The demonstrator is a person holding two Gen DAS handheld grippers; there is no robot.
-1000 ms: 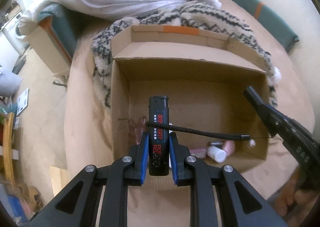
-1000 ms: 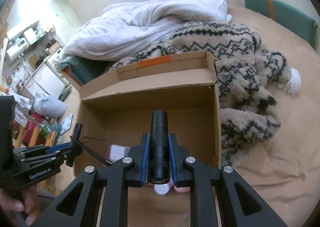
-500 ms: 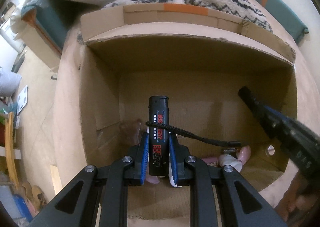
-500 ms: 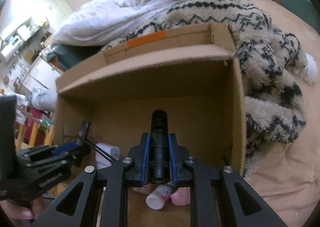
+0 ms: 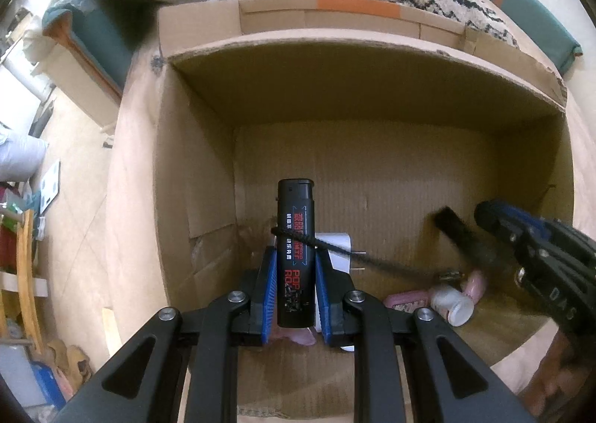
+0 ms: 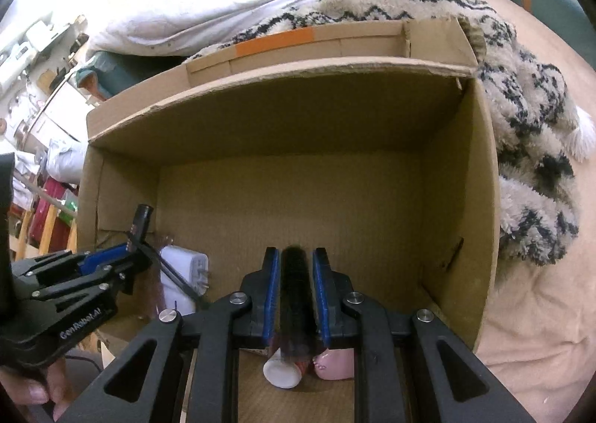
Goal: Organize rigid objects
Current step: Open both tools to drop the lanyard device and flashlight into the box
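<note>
Both grippers were held inside the cardboard box (image 5: 193, 199), the left gripper (image 5: 296, 296) clamped on a black lighter (image 5: 296, 255), the right gripper (image 6: 296, 296) around a blurred flashlight (image 6: 294, 292); its lanyard (image 5: 372, 263), looped over the lighter, could have snagged either release.

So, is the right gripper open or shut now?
Open. The right gripper has its jaws spread apart from the black flashlight, with a gap showing on each side; the flashlight looks blurred between them, above the cardboard box.
</note>
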